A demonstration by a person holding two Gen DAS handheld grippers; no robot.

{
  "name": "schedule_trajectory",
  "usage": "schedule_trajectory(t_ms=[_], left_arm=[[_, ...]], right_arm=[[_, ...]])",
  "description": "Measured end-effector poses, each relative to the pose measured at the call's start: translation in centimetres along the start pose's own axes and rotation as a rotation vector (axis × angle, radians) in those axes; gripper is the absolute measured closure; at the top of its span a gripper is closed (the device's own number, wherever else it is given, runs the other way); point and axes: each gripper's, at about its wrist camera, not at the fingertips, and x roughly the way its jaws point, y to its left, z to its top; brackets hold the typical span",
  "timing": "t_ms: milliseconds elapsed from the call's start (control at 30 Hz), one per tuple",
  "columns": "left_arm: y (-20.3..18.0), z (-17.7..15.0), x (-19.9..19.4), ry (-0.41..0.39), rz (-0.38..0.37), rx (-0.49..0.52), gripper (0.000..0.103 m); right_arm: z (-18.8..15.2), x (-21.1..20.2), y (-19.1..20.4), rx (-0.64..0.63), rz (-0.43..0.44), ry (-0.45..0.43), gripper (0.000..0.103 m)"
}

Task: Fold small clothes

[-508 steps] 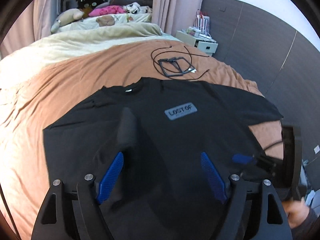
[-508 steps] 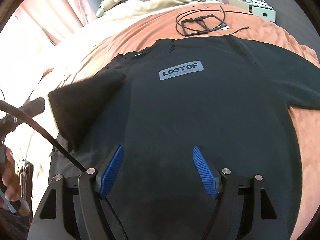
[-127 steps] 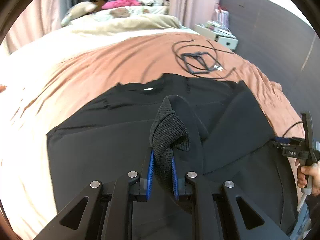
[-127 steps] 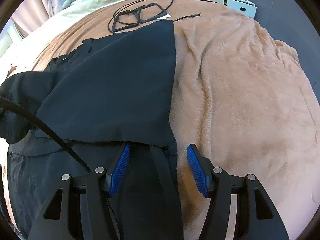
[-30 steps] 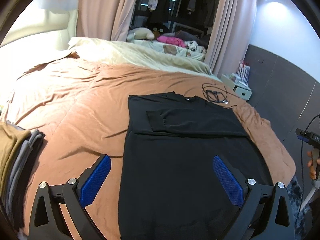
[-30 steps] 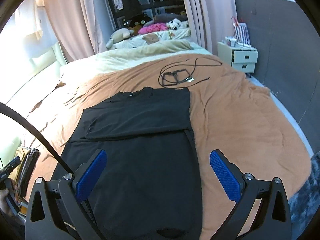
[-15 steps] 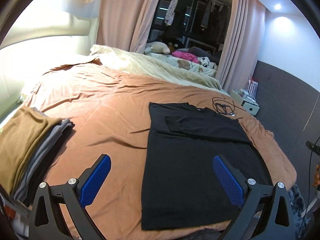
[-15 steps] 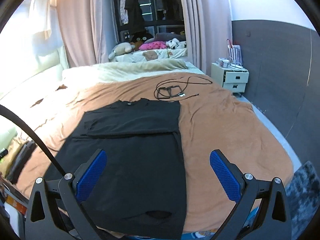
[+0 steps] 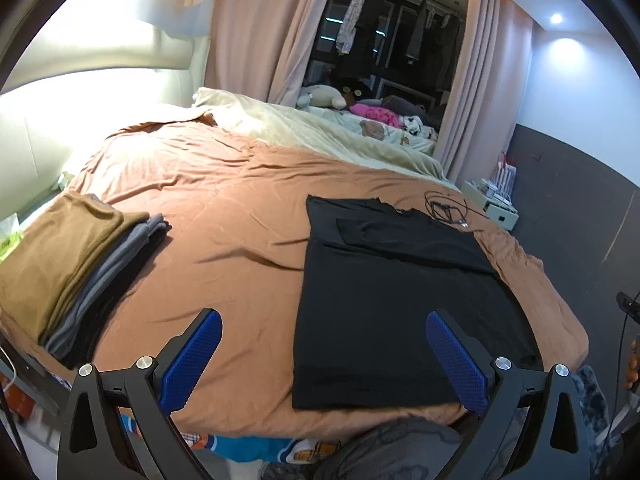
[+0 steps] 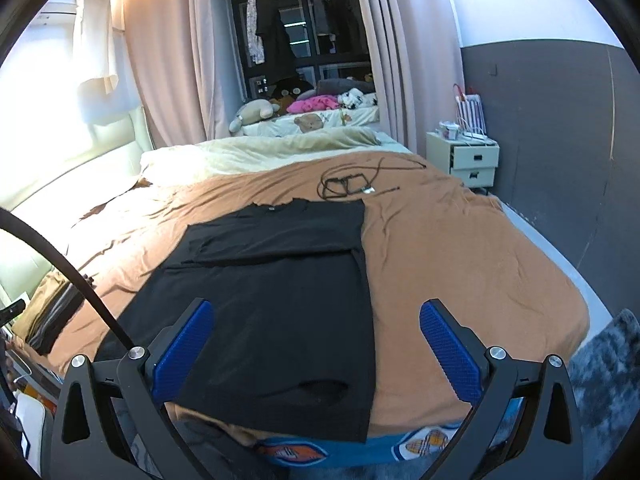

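Shirt (image 9: pixel 400 292) lies flat on the bed (image 9: pixel 224 216), sides and sleeves folded in; lengthwise folds remain. Left tongs (image 9: pixel 324 360) and right tongs (image 10: pixel 316 356) gape wide, empty.

Pink curtains (image 10: pixel 168 60) frame a dark window (image 10: pixel 304 32) behind the bed (image 10: pixel 460 248); a white nightstand (image 10: pixel 466 158) meets the grey wall (image 10: pixel 560 120).

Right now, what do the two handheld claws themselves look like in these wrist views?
Both look alike: the left claw and right claw have matte black angular arms with triangular cutouts, silver round bolt heads, and bright blue textured pads. A thick black cable arcs across the right wrist view's left side.
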Motion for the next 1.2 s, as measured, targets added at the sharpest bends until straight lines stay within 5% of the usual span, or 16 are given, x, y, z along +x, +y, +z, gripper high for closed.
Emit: schedule_trajectory(t_ms=[367, 633, 867, 1200], left_arm=[[-2.1, -3.3, -2.7, -0.042, 0.018, 0.054, 0.000], [-4.3, -5.6, -4.3, -0.051, 0.006, 0.121, 0.000], [-4.9, -6.8, -4.6, -0.048, -0.019, 0.125, 0.000], [-4.4, -8.4, -1.3, 0.021, -0.017, 0.115, 0.001]], right_arm=[[-2.2, -4.9, 1.5, -0.053, -0.106, -0.023, 0.000], [-4.4, -8.0, 2.0, 0.023, -0.146, -0.034, 0.000], [-5.3, -8.3, 3.5, 0.033, -0.225, -0.044, 0.000], [-6.5, -4.9, 5.5, 0.057, -0.232, -0.004, 0.000]])
